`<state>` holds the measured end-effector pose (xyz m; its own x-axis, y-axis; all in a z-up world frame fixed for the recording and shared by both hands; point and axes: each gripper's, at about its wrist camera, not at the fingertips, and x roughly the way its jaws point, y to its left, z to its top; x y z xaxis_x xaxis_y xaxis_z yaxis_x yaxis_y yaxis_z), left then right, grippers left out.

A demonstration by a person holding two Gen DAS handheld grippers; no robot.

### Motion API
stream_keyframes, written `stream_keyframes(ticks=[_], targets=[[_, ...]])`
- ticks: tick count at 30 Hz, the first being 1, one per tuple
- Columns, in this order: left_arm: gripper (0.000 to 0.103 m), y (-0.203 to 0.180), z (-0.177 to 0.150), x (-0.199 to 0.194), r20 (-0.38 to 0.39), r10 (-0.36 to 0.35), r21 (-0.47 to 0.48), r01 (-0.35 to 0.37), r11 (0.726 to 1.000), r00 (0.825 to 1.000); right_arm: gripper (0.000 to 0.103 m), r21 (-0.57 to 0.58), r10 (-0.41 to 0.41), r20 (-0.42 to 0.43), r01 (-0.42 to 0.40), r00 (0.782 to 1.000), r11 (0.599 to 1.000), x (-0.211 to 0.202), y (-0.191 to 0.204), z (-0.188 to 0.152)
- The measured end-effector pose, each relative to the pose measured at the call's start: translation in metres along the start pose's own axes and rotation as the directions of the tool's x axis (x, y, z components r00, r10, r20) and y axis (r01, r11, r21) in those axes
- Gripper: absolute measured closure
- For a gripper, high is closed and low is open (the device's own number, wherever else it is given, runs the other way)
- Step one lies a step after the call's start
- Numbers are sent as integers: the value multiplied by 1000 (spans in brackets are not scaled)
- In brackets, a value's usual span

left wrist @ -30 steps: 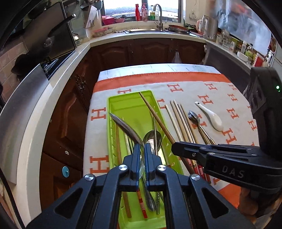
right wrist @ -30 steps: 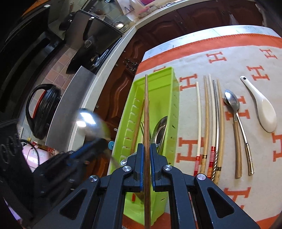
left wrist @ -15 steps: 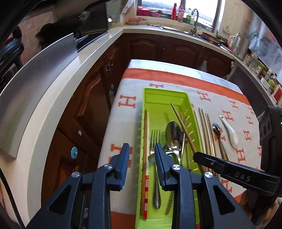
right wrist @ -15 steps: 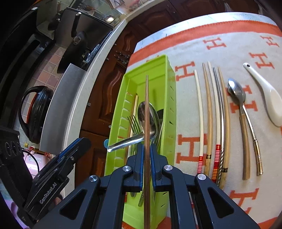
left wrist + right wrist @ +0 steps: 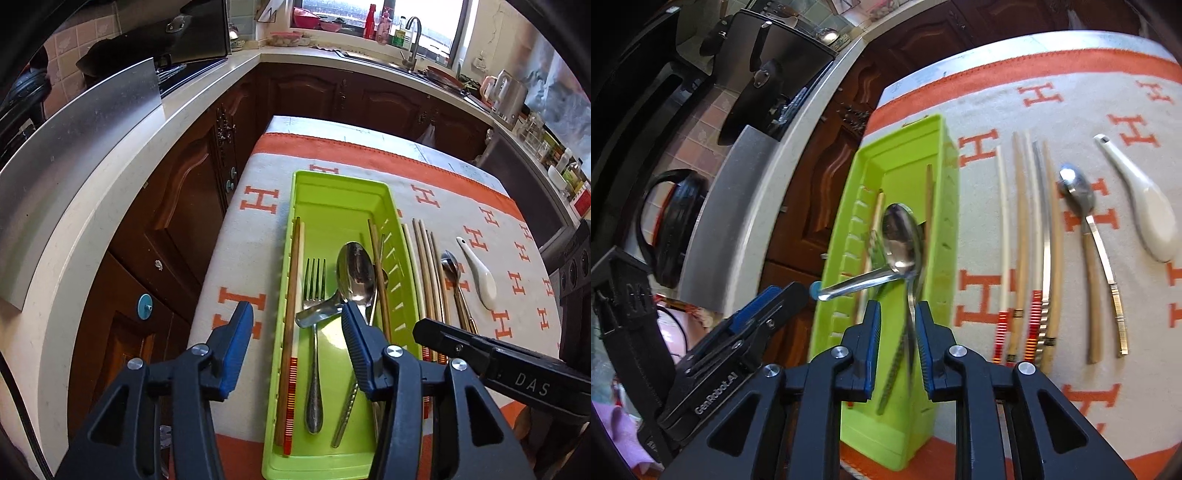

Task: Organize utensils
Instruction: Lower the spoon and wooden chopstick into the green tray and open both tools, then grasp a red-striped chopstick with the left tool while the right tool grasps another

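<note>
Left gripper (image 5: 297, 334), black frame with blue ribbed pads: jaws have just been opening and stand well apart, nothing between them; it hangs above the near end of the tray.

Lime-green slotted plastic tray (image 5: 343, 184), long and rectangular, on the cream cloth with orange H pattern (image 5: 258, 199). Light and stiff; liable to slide on the cloth if nudged. Contents, left to right:
- Pair of wooden chopsticks with red-striped ends (image 5: 293, 314), against the left wall. Light, rigid, slightly grippy.
- Stainless steel fork (image 5: 314, 332), tines away. Hard, smooth, slippery; best taken at mid-handle.
- Large polished steel spoon (image 5: 354, 273), bowl up, another steel handle crossing beneath it.
- Brown wooden chopstick (image 5: 378, 273), lying along the right wall.

Right gripper (image 5: 898, 332), same make: jaws have just been opening and are parted only a little, with blurred metal handles seen between them; it appears to grip nothing, though the blur leaves that uncertain.

Still on the cloth, right of the tray:
- Row of five chopsticks, cream, wood and metal (image 5: 1027, 240), side by side. Thin, apt to roll; pinch near the decorated ends.
- Wooden-handled steel spoon and a flat metal handle (image 5: 1089, 258), touching.
- White glazed ceramic soup spoon (image 5: 1148, 218). Heavier, slick, chippable; grip across the handle.
</note>
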<state>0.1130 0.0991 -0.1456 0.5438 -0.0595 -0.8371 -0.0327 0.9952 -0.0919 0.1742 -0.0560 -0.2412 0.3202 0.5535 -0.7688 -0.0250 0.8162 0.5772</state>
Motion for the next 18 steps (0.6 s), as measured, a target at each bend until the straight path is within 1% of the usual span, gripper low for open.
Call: stream_keyframes(ticks=[8,13,18], targets=[[51,-13,-7,-4,-5,-3,21,3,1000,1000,84,-24,-64,36,65,997,998,-20,-11,-2],[49,-25,-10,-6,-10,-8,38,8,999,1000,84,-52,-95,80,100,992,994,-41,-17,-5],[47,-41,-13,-10,-12,-14,61,15,998,1000,84,-50,-119,122,125,985,991,-60,-27,-7]])
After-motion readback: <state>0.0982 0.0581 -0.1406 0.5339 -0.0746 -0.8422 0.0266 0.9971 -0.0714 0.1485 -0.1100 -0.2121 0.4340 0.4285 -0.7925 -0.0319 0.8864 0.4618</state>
